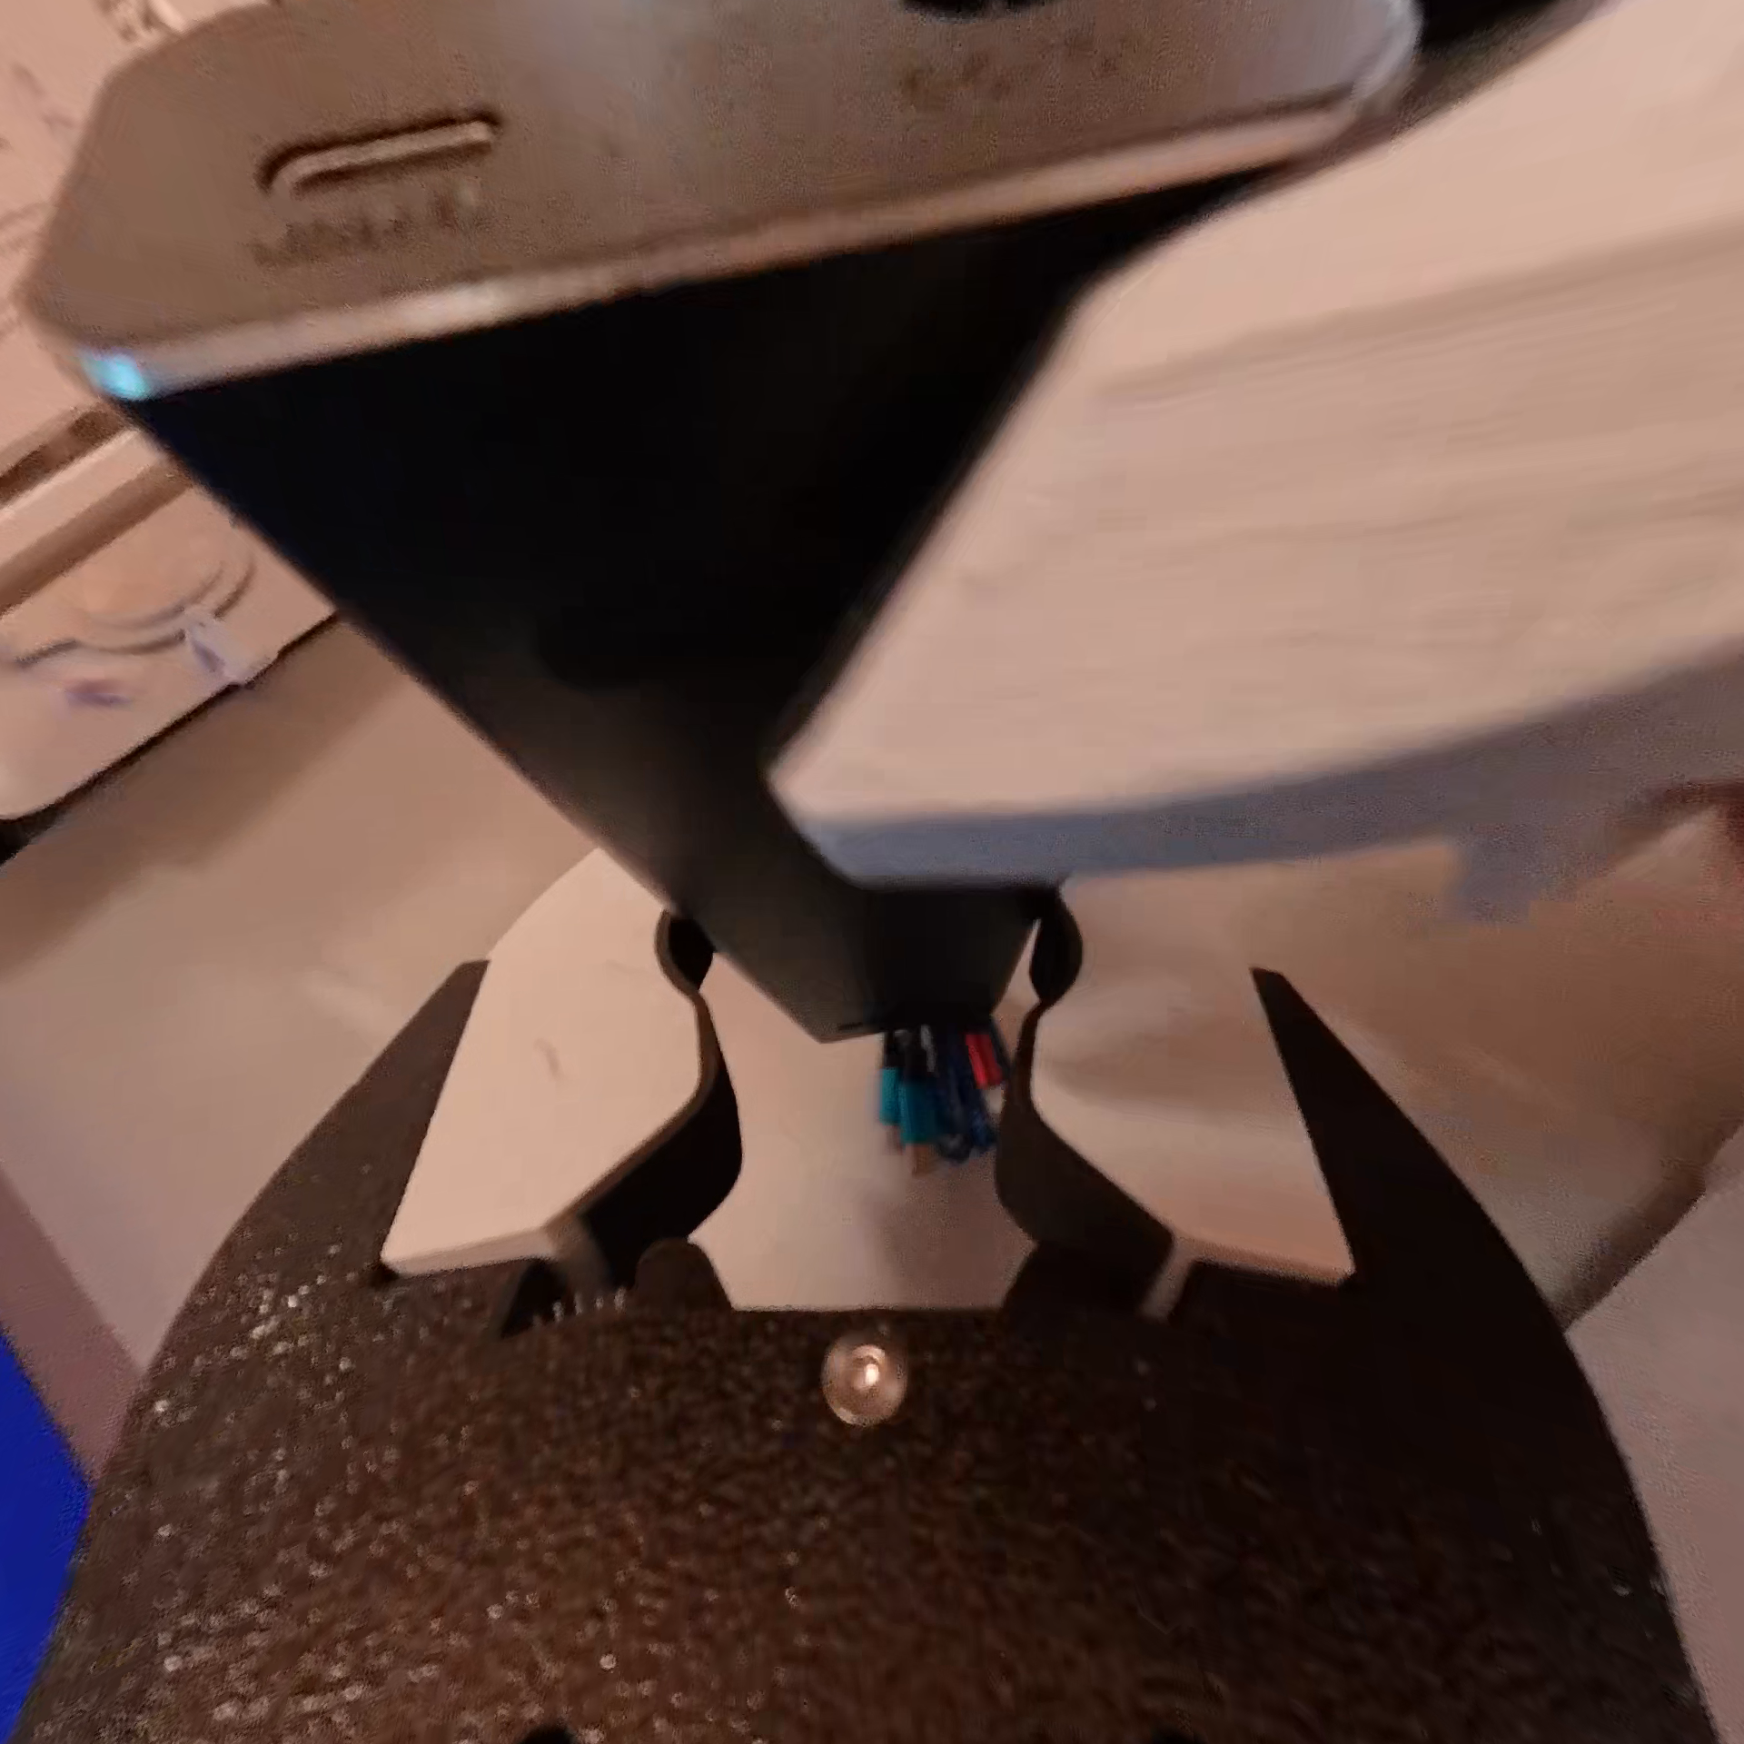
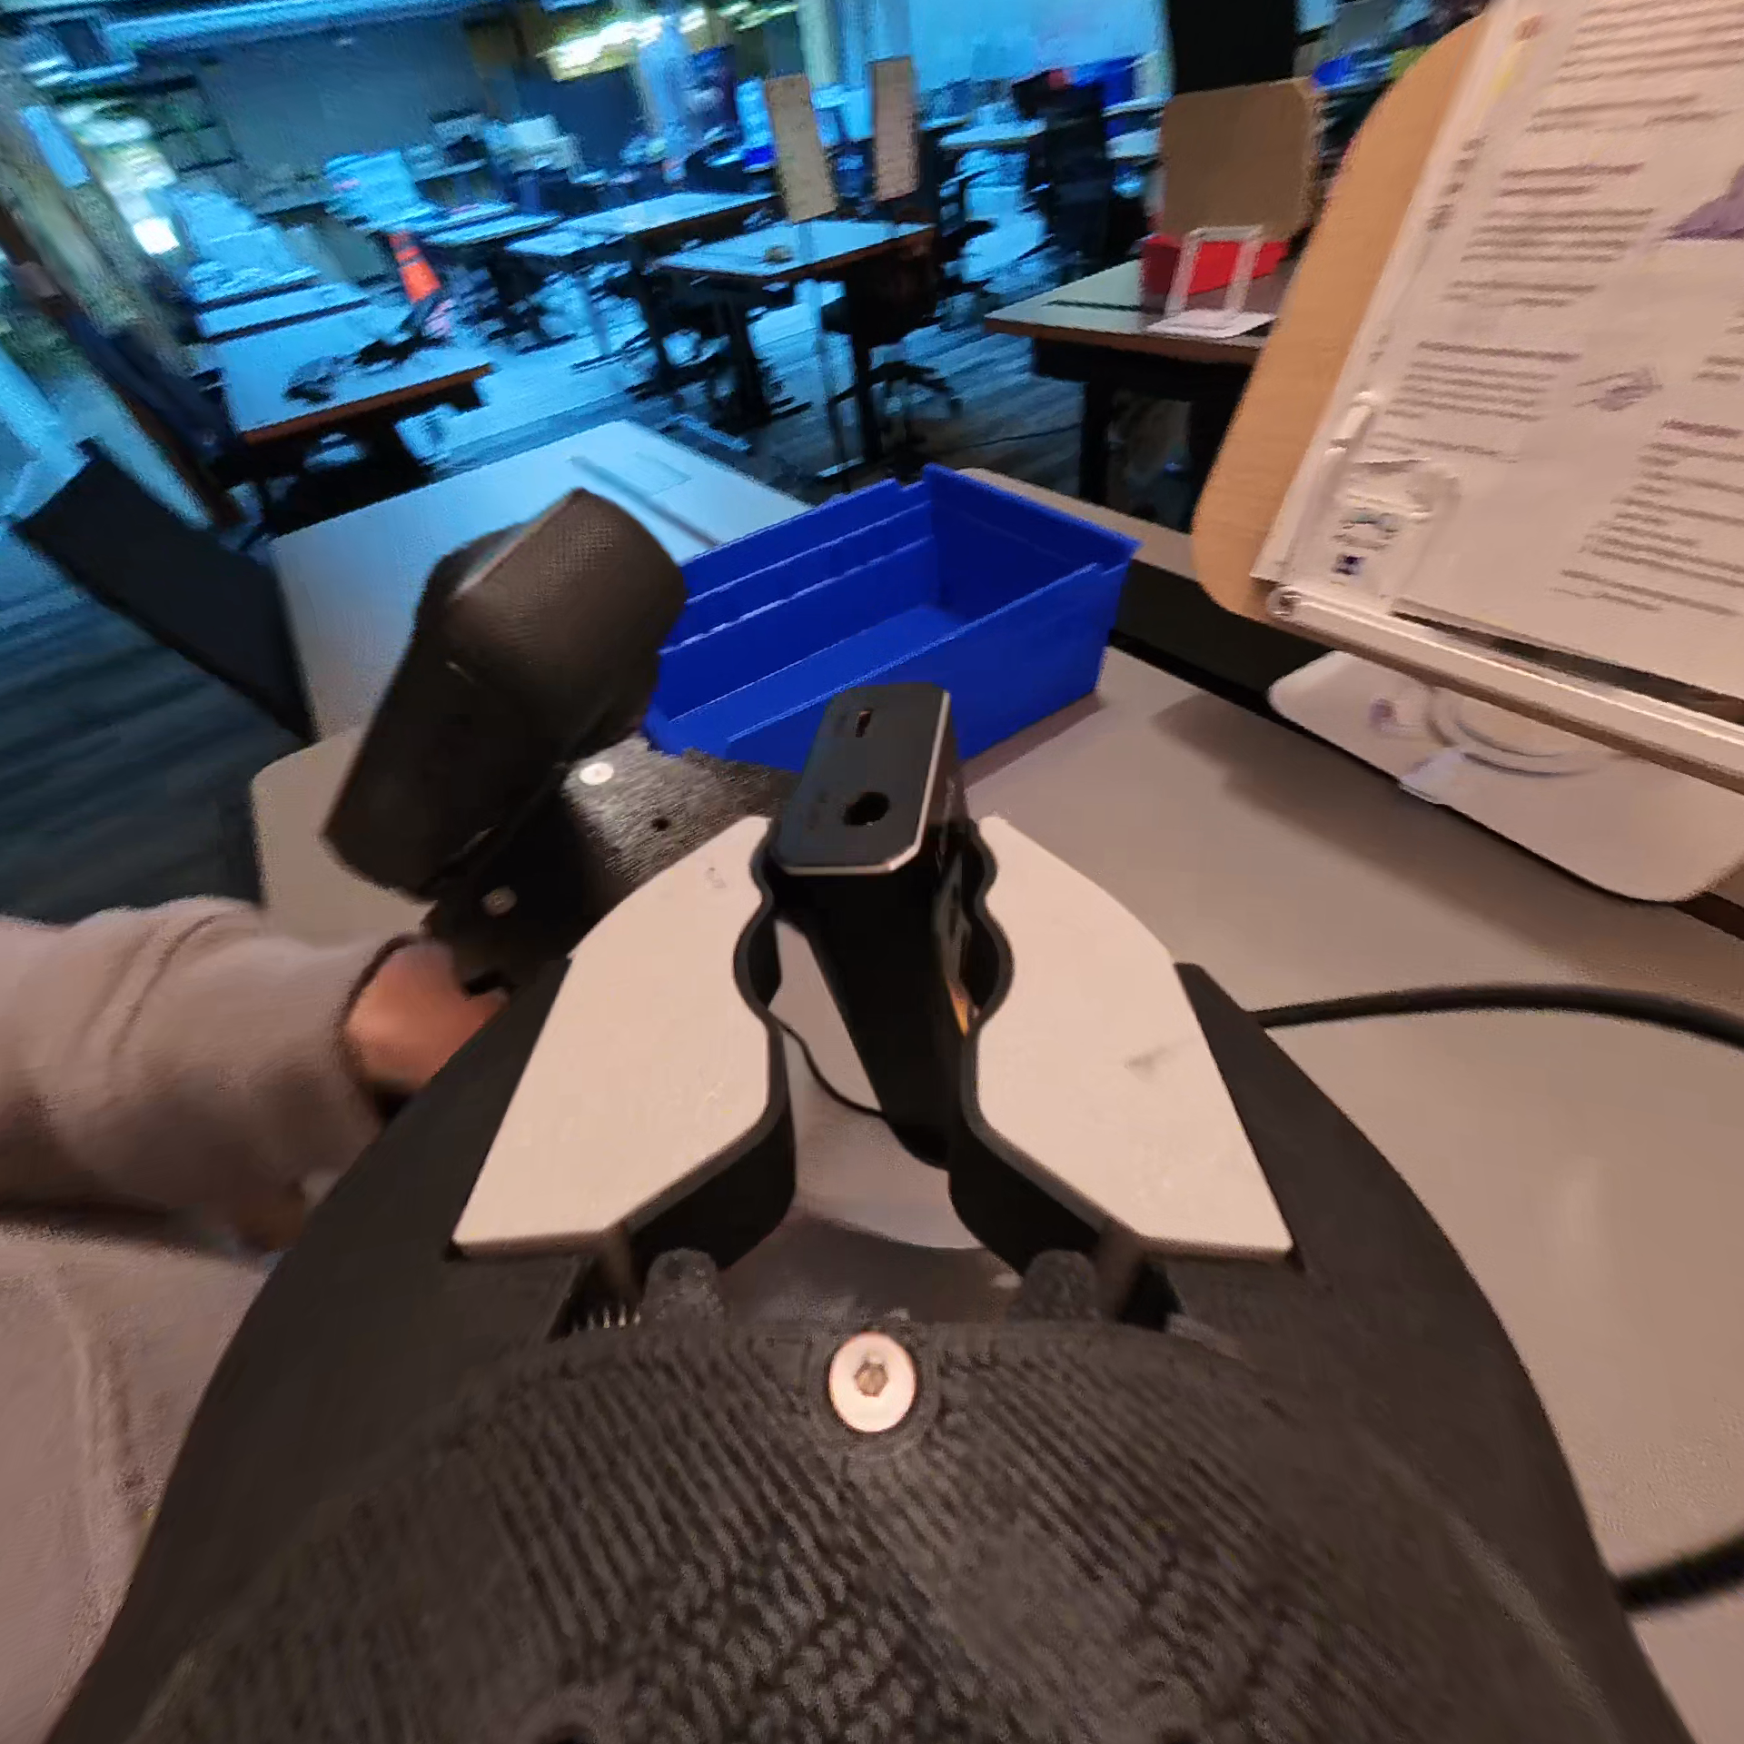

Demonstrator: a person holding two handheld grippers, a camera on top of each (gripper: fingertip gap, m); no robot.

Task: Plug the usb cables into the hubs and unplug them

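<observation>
The right gripper [image 2: 873, 934] had closed on the black USB hub [image 2: 878, 849], holding it upright above the table [image 2: 1416, 1180], ports apparently exposed for plugging. The left gripper [image 1: 868, 953] also pinched the hub's lower end, with coloured cable plugs [image 1: 934, 1085] just beneath, seemingly steadying it.

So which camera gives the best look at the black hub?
The right wrist view: the black hub stands whole and fairly sharp, gripped between the right tool, its end ports visible. In the left wrist view the black hub fills the frame, blurred and partly hidden.

black usb hub [image 2: 873, 882] with silver end face, upright and tilted, coloured usb cables [image 1: 934, 1095] bunched beneath
</observation>
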